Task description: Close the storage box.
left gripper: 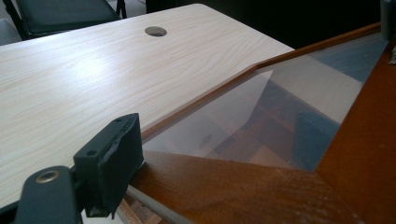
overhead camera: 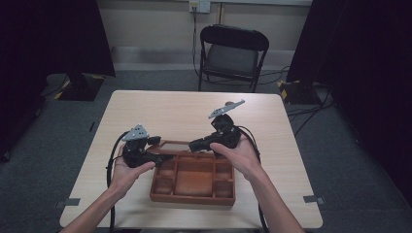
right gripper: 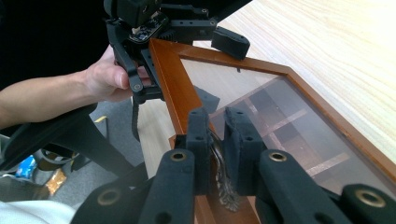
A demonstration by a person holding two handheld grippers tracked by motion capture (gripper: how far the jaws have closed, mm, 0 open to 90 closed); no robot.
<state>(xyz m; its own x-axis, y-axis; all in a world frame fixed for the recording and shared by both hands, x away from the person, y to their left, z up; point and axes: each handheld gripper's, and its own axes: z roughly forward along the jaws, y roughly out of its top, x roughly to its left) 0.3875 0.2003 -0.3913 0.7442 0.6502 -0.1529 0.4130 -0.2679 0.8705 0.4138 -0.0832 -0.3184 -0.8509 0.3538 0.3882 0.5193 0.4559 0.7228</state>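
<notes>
On the light wood table (overhead camera: 194, 111) sits a brown wooden box (overhead camera: 193, 179) with its glass lid (right gripper: 261, 107) lifted, the left gripper (overhead camera: 158, 149) wide open around the lid's frame, and the right gripper (right gripper: 215, 144) squeezed on the lid's small metal handle (right gripper: 223, 186).

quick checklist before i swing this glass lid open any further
1. Right gripper fingers clamped on the lid's metal handle: ok.
2. Left gripper steadying the lid frame at its corner: ok, one finger rests against the wood.
3. Glass pane intact: ok, no cracks seen.
4. Table behind the wooden box free for the lid: ok.
5. Hinges sound: cannot tell.
6. Compartments empty: ok in the high view.
</notes>
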